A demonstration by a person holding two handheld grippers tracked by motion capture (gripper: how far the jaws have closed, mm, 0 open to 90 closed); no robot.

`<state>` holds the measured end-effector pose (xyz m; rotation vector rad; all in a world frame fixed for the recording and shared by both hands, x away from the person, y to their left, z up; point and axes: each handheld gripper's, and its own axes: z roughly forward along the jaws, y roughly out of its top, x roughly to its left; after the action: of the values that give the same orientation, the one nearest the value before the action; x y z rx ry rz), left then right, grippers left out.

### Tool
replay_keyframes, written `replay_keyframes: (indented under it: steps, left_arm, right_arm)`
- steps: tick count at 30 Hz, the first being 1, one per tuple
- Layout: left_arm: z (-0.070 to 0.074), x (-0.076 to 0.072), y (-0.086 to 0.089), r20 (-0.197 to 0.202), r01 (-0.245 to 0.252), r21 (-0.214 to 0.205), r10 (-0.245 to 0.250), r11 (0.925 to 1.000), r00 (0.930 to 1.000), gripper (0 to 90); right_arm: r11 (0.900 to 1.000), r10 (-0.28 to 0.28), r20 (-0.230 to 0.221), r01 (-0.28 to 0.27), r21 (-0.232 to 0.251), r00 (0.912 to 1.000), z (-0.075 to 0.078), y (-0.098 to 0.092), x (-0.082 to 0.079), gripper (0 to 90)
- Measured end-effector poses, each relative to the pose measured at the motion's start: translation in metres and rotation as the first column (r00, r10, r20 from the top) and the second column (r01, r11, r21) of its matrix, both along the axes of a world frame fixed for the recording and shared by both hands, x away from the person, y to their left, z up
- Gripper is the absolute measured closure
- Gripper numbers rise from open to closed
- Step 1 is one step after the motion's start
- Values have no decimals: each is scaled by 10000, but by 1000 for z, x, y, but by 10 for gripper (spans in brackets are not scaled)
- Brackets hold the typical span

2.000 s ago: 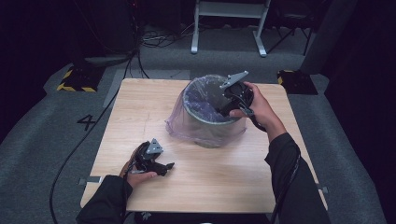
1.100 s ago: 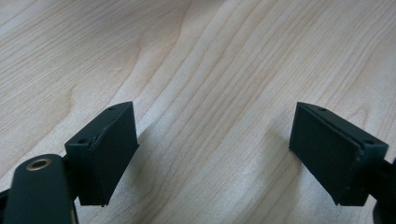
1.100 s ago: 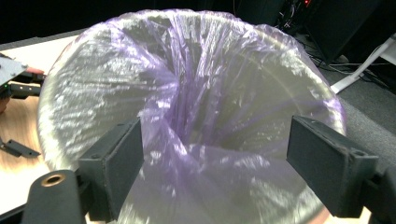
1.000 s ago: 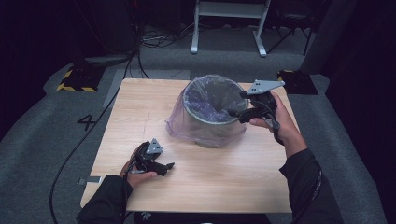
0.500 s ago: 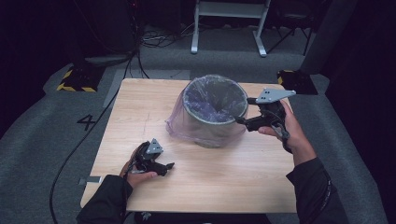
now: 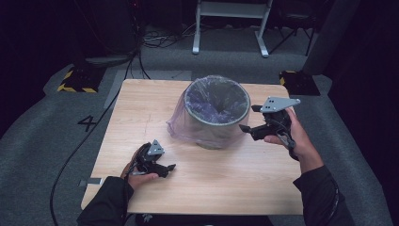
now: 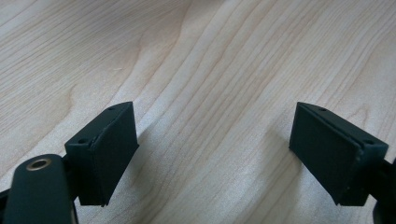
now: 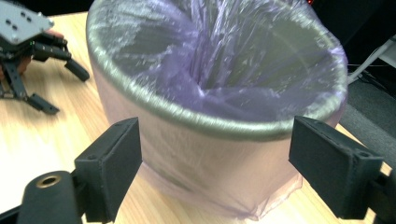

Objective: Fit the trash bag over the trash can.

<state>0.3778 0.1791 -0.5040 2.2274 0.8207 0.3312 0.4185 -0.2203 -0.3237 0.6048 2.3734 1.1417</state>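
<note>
Right gripper view: right gripper [image 8: 212, 161], jaws wide apart, empty, faces bin [image 8: 219, 112].

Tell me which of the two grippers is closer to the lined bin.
The right gripper, held just beside the bin; the left gripper rests low near the table's front edge.

The table [image 6: 226, 183] is square with a light wood-grain top and stands on grey carpet [image 6: 47, 141]. A grey bin [image 6: 216, 115] stands upright on the table, toward the far edge and near the centre line. A translucent purple liner [image 6: 176, 125] is folded over the bin rim and hangs down the outer wall, its hem reaching the tabletop. The left gripper [image 6: 157, 165] rests on the table near the front left corner, well apart from the bin. In the left gripper view, bare wood grain [image 7: 215, 93] lies between the jaws.
</note>
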Motion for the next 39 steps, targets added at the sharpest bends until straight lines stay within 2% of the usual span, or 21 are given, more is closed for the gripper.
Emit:
replay_keyframes:
  steps: [7,13,18,29,33,39]
  left_arm:
    - [0,0,0,1,0,-1,0,10000,10000,147]
    - [0,0,0,1,-1,-2,1,10000,10000,147]
    - [0,0,0,0,-1,-2,1,10000,10000,147]
    - [0,0,0,0,-2,-3,2,10000,10000,147]
    - [0,0,0,-2,-2,-3,2,10000,10000,147]
    - [0,0,0,-1,-2,-5,2,10000,10000,147]
  right_arm:
    - [9997,12,-54,-13,-250,10000,-7,-2,-6,168]
    - [9965,75,-94,-82,-831,9999,-15,-3,-10,168]
    - [9946,77,-174,-95,-1029,9998,-21,-4,-13,168]
    - [9856,312,-335,-364,-1651,9990,-36,-2,-24,168]
    - [9842,354,-424,-422,-1721,9985,-43,-2,-27,168]
    - [9751,321,-412,-403,-2183,9986,-53,-4,-32,171]
